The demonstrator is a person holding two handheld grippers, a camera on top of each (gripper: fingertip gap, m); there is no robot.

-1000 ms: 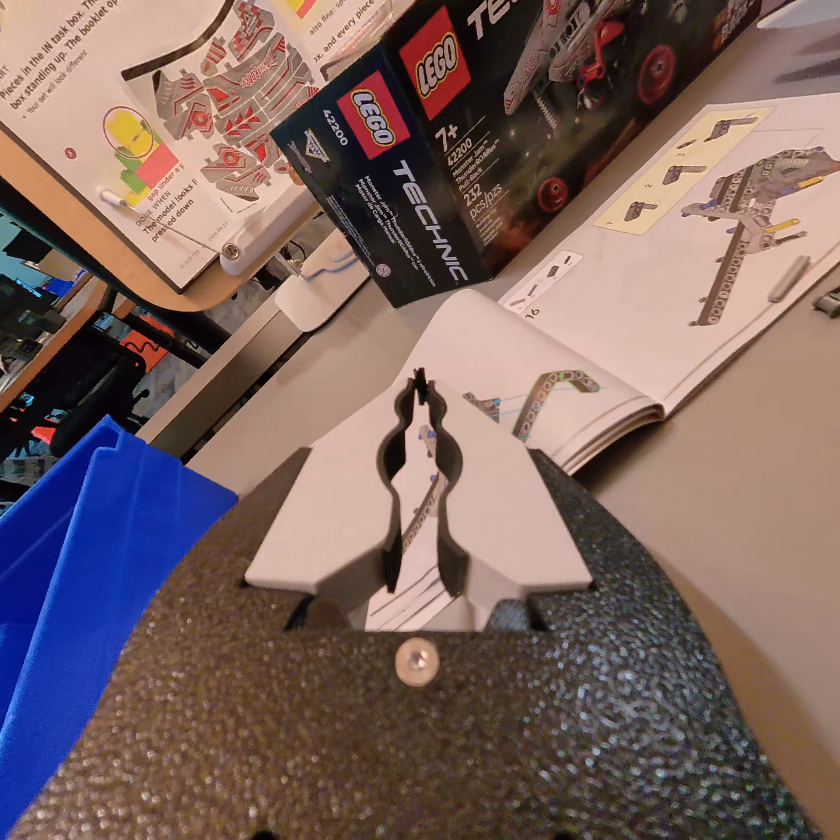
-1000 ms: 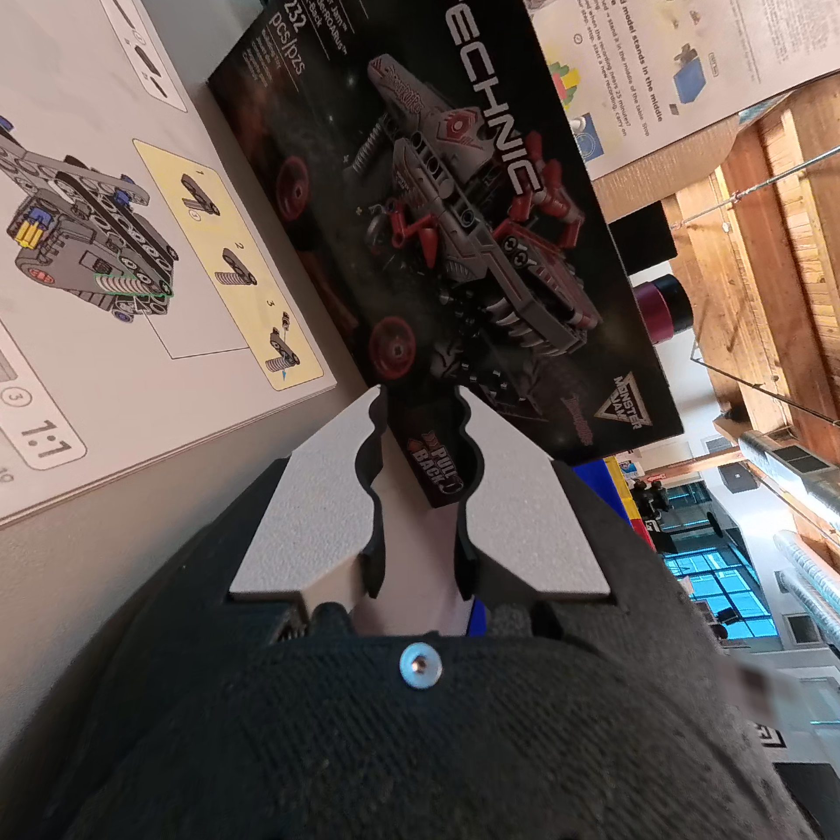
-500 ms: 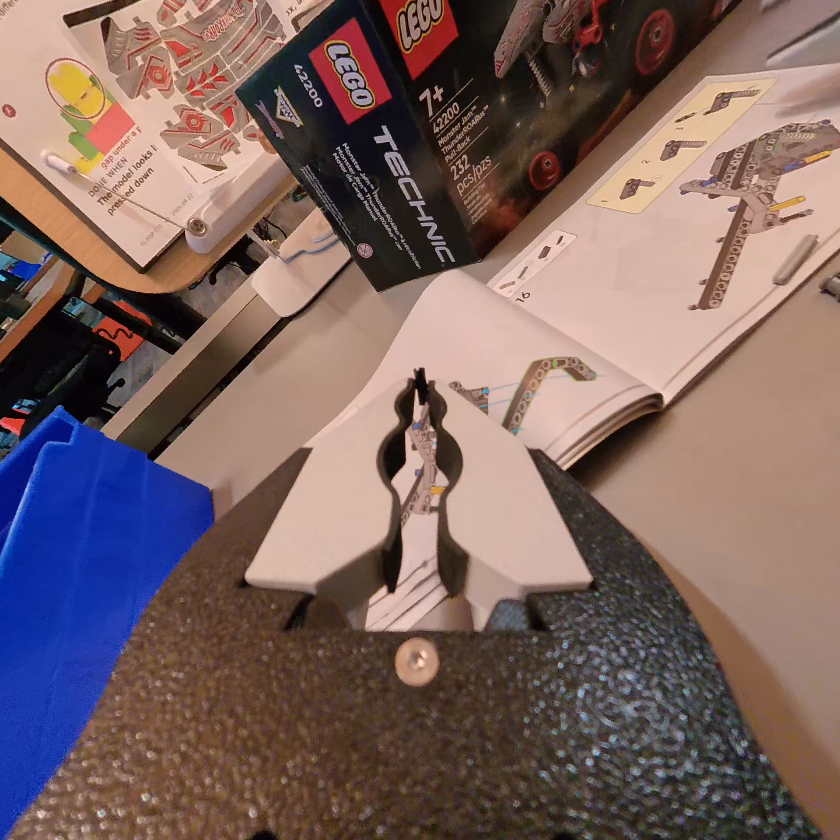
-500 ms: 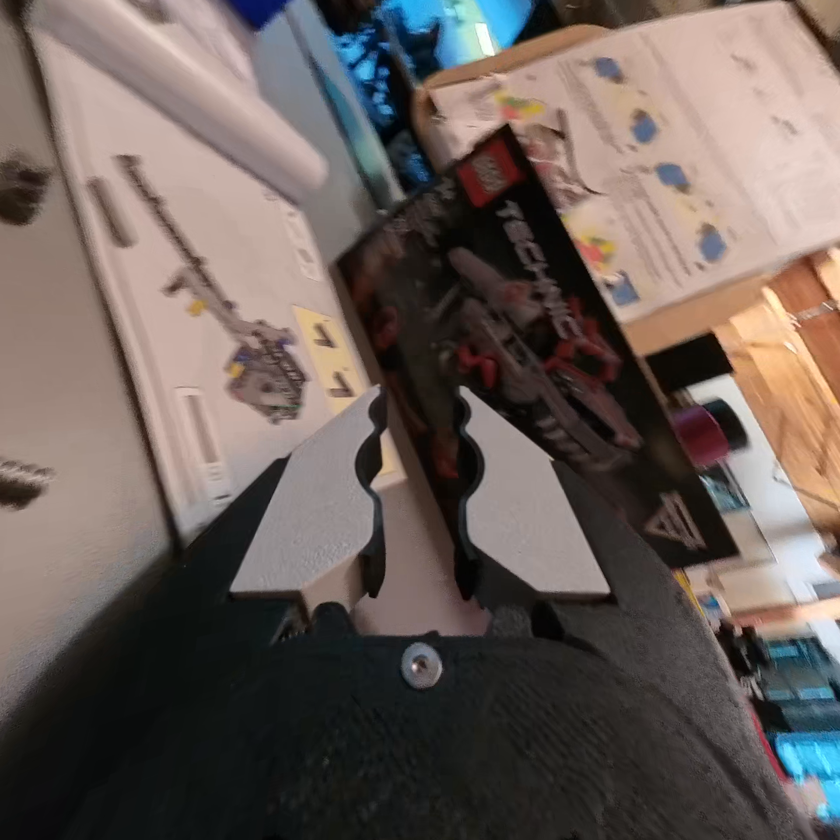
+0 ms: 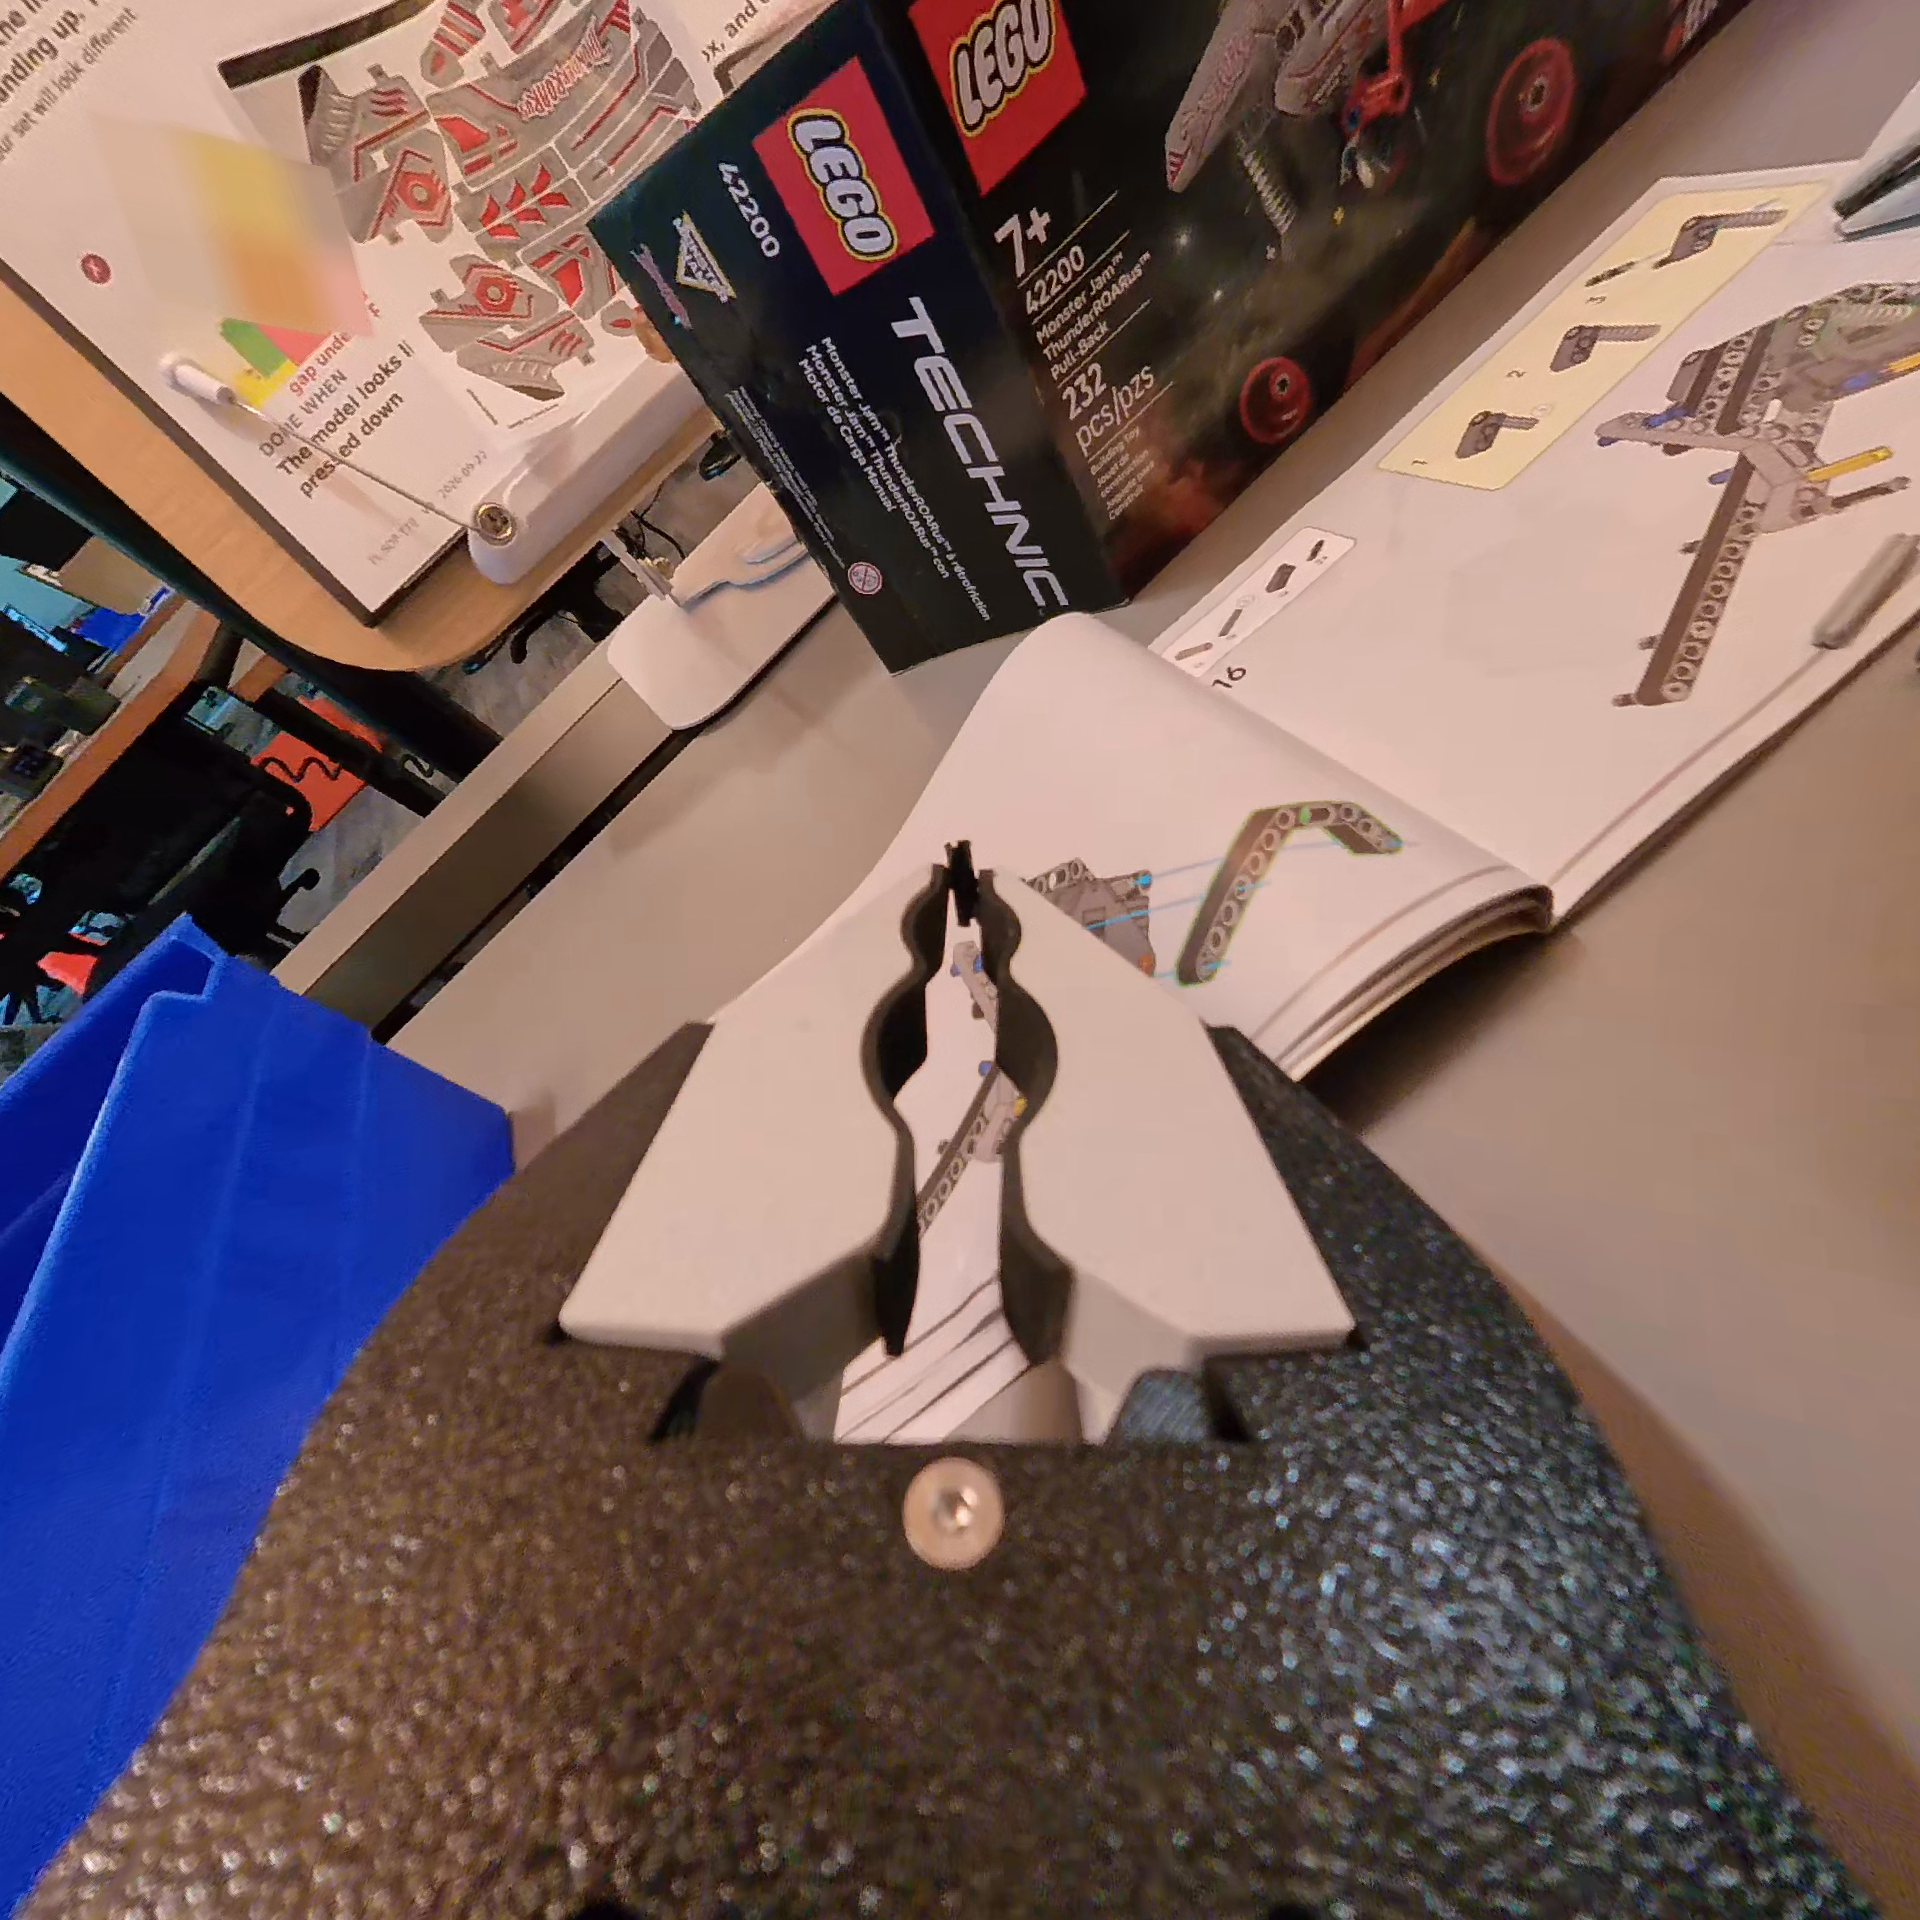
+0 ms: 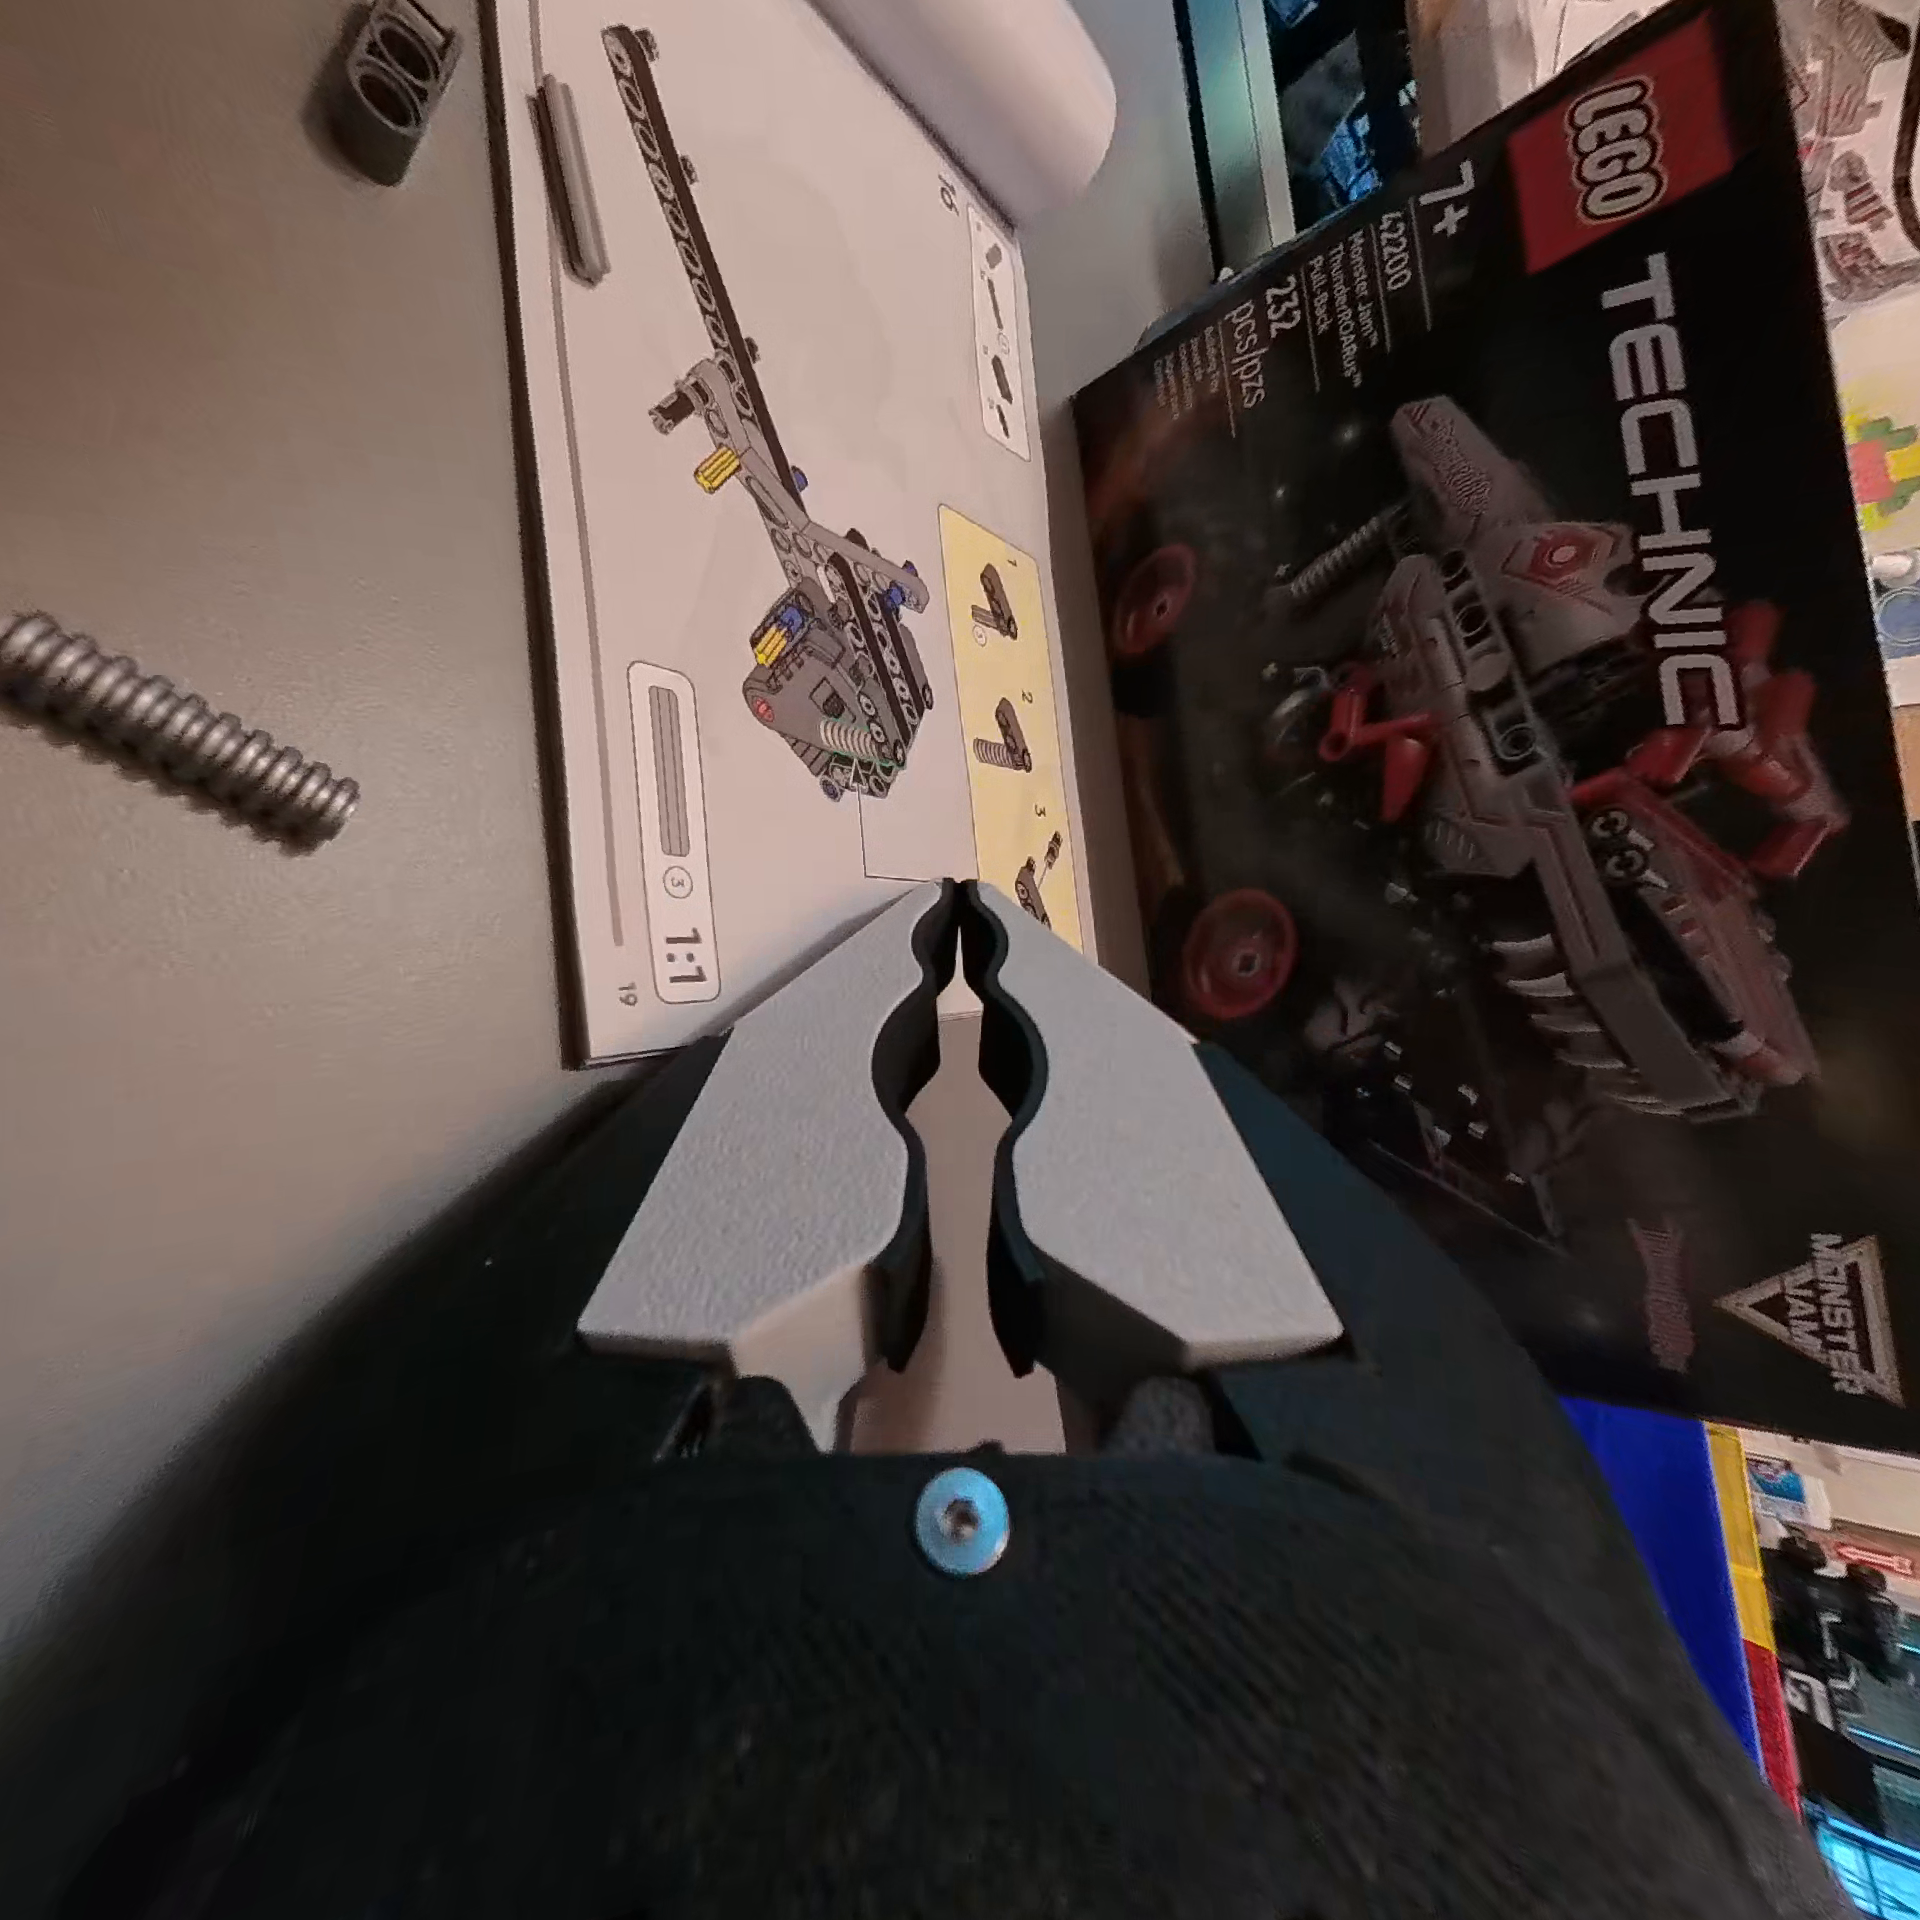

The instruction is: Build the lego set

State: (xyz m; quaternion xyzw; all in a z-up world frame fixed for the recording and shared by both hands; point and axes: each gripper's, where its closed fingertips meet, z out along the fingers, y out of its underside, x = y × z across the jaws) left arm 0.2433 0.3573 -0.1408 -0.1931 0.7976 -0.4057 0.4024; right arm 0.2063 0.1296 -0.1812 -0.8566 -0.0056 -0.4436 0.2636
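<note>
Now: both grippers poised over the open booklet [image 5: 1558, 644].

Left gripper [image 5: 964, 883] pinches a small black piece [image 5: 960, 871]; right gripper [image 6: 954, 891] is closed, empty. Spring [image 6: 177, 732] and grey connector [image 6: 393, 75] lie loose beside the page. Risk, I judge: tiny piece slips or twists under tip-only grip.

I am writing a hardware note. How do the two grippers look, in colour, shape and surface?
Both look alike. The left gripper and the right gripper each have two light grey wedge-shaped fingers with wavy black inner pads, set in a black, grainy body with one silver screw. No cables or sleeves show.
</note>
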